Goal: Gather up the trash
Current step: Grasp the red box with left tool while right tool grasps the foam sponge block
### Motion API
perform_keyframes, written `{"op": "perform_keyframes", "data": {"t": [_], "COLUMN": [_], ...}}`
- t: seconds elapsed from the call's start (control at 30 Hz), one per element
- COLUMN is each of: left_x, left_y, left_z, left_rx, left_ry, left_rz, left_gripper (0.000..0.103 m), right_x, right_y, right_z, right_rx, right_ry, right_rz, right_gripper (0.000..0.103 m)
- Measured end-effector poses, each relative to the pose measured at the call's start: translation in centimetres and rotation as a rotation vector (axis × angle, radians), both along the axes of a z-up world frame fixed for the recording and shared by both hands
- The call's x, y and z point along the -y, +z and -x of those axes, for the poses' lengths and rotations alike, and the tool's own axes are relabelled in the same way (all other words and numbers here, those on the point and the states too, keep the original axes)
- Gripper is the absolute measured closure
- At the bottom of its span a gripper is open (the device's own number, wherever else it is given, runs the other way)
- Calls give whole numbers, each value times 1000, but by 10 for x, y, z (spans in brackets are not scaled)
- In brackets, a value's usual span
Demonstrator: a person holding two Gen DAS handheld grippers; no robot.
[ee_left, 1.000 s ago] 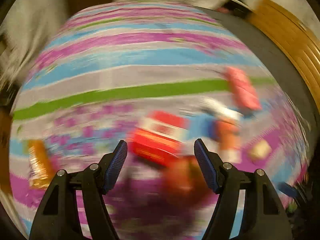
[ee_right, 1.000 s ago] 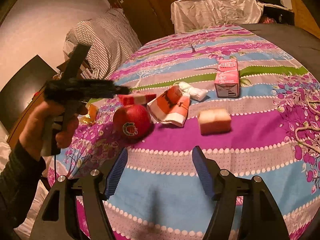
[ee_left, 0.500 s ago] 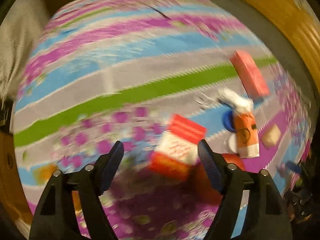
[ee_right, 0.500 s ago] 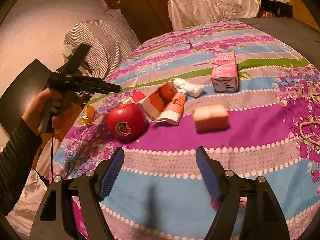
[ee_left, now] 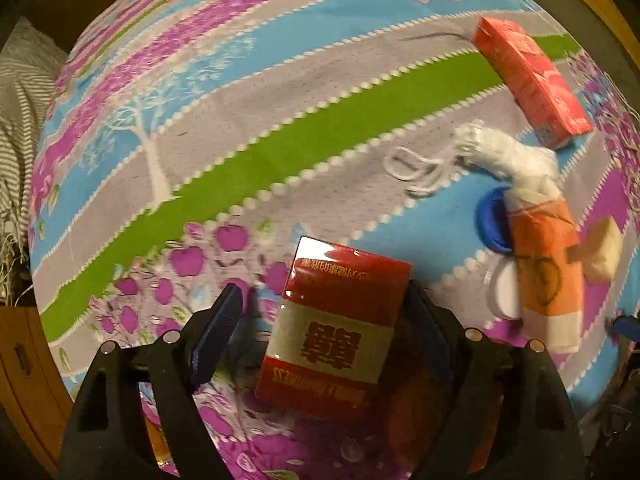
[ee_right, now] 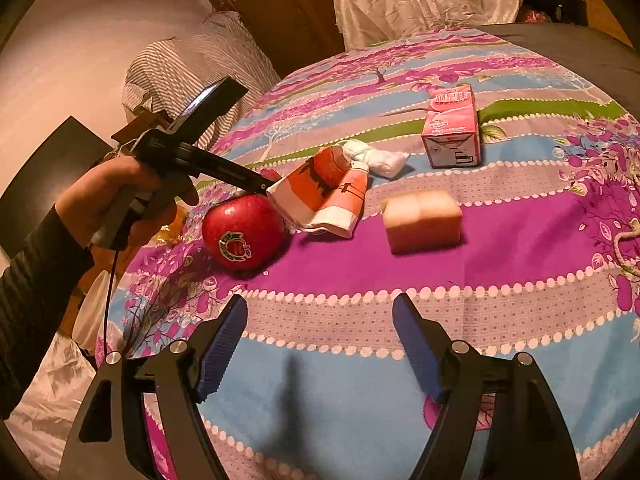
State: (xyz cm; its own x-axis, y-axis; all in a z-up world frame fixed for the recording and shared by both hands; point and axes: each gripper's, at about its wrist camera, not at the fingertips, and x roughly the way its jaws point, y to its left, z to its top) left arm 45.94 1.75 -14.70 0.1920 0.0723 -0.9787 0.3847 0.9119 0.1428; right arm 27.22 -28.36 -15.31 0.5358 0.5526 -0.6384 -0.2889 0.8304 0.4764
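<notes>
A red cigarette pack [ee_left: 340, 320] lies on the striped flowery tablecloth [ee_left: 280, 140]. My left gripper [ee_left: 322, 296] points down over it, open, with the pack between the jaws. The right pad sits close to the pack's edge and the left pad stands clear of it. Beside it are a crumpled orange-and-white wrapper [ee_left: 544, 264], a white tissue wad [ee_left: 504, 152] and a blue cap [ee_left: 490, 220]. My right gripper [ee_right: 320, 302] hovers open over bare cloth, nothing between its fingers. Beyond it lie the wrapper [ee_right: 324, 196] and the tissue wad [ee_right: 376, 158].
A red apple [ee_right: 242, 236], a beige block [ee_right: 422, 220] and an upright pink carton [ee_right: 452, 132] stand on the cloth. A person's hand [ee_right: 132, 196] holds the left tool beside the apple. Covered furniture stands behind the table; the table edge curves off left.
The left gripper has dropped and rolled over the red pack, which now sits between wider jaws. The right gripper has sunk a little and its jaws have also widened.
</notes>
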Motion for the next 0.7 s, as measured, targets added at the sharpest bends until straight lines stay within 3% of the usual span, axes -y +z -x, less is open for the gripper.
{"op": "perform_keyframes", "data": {"t": [0.07,0.2,0.37,0.43,0.63,0.7], "left_x": [-10,-42,-57,-60,-57,-56], "left_y": [-1,-7,-8,-8,-3,-2], "left_z": [0,1,16,21,34,37], "left_rx": [16,33,86,104,140,155], "left_ry": [16,71,78,83,94,106], "left_rz": [-21,-12,25,46,59,63], "left_gripper": [34,35,35,35,37,38], "right_x": [3,10,9,5,-3,-6], "right_y": [0,2,12,12,-11,-19], "right_z": [0,-2,-16,-32,-75,-81], "right_rx": [4,21,104,120,42,24], "right_ry": [-3,-12,-41,-42,-11,-9], "right_rz": [14,53,224,278,358,371], "right_gripper": [27,27,26,21,19,23]}}
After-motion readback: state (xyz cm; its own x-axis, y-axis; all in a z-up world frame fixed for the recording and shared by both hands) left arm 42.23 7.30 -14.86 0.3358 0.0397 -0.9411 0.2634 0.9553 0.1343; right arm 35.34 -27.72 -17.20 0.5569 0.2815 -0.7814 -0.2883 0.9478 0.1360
